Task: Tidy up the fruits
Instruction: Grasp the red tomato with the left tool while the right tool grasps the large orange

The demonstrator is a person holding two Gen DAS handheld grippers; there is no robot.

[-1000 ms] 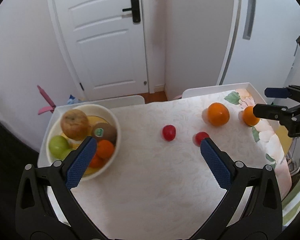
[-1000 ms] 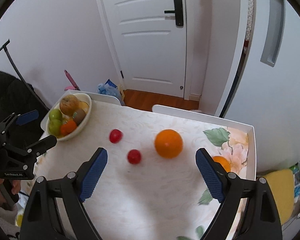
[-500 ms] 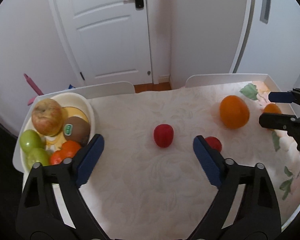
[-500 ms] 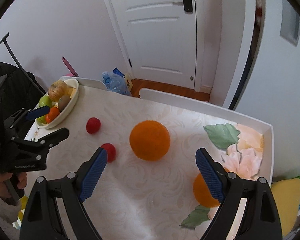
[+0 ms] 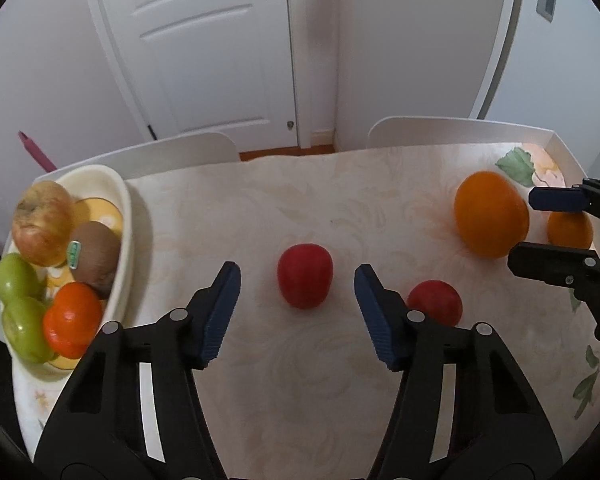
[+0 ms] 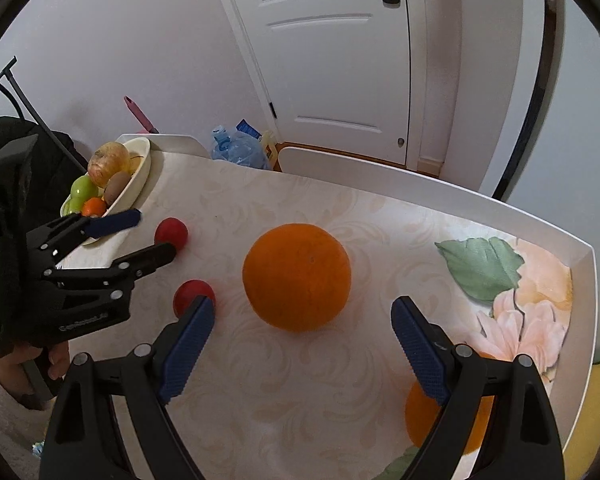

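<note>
A red fruit [image 5: 305, 275] lies on the table just ahead of my left gripper [image 5: 296, 312], whose jaws are closing with a gap on each side of it, no pad touching. A second red fruit [image 5: 436, 302] sits to its right, partly behind the right finger. A large orange [image 6: 297, 276] lies in front of my right gripper [image 6: 302, 350], which is open and wider than the fruit. A small orange [image 6: 448, 420] sits half hidden behind that gripper's right finger. The cream fruit bowl [image 5: 126, 216] at the left holds an apple, a kiwi, green fruits and an orange one.
The table [image 5: 300, 200] wears a pale patterned cloth with a raised white rim; its right end bears a flower print [image 6: 516, 304]. Two white chair backs [image 5: 188, 152] stand at the far edge. A blue water bottle [image 6: 240, 152] and a white door lie beyond. A hand [image 6: 24, 364] grips the left tool.
Both grippers have sunk closer to the table. The left jaws have narrowed around the near red fruit. The right gripper has closed in on the large orange at the same width.
</note>
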